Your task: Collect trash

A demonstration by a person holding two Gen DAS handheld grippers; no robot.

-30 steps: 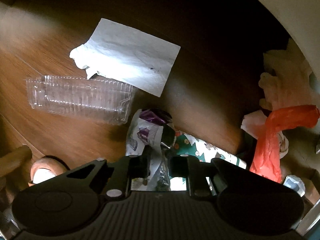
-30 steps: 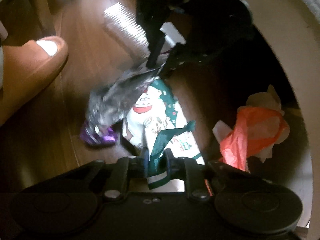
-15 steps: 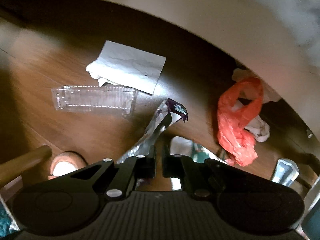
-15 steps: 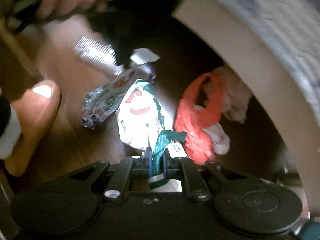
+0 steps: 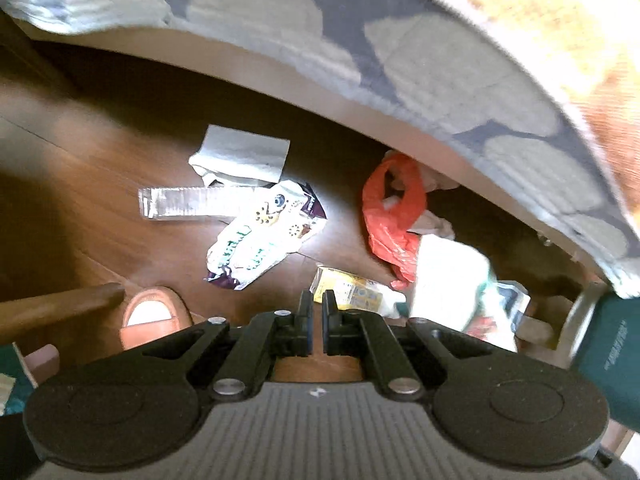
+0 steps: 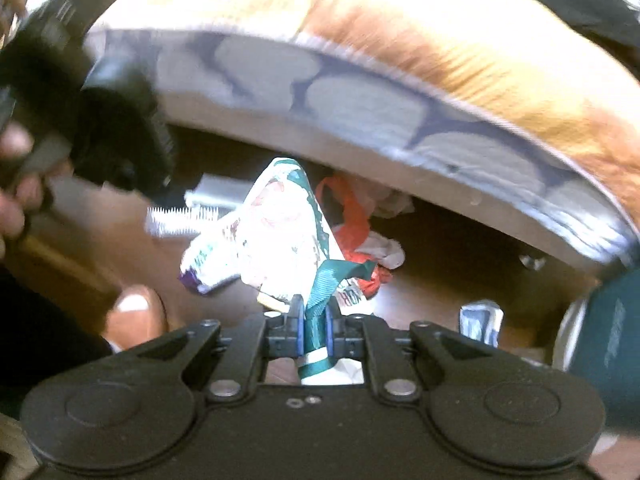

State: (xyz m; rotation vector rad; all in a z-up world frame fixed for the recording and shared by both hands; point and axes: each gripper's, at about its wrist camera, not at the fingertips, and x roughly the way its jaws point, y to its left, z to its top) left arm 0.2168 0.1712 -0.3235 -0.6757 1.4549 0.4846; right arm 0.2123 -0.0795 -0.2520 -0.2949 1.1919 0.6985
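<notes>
Beside the bed edge [image 5: 320, 92], the left gripper [image 5: 316, 300] is closed (empty); the right gripper [image 6: 314, 312] clamps a ribbon [image 6: 320, 320].

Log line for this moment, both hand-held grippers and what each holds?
left hand-held gripper: shut, nothing between fingers | right hand-held gripper: shut on green ribbon of white wrapper

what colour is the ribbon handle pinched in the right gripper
Dark green, with a white stripe near its end: ribbon handle. Clearest in the right wrist view.

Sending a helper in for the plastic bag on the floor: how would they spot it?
Look at the wood floor along the bed's patterned edge. The orange plastic bag lies crumpled there, partly under the edge, among white tissue. It is the only bright orange item; the neighbouring wrappers are white, purple or yellow.
</notes>
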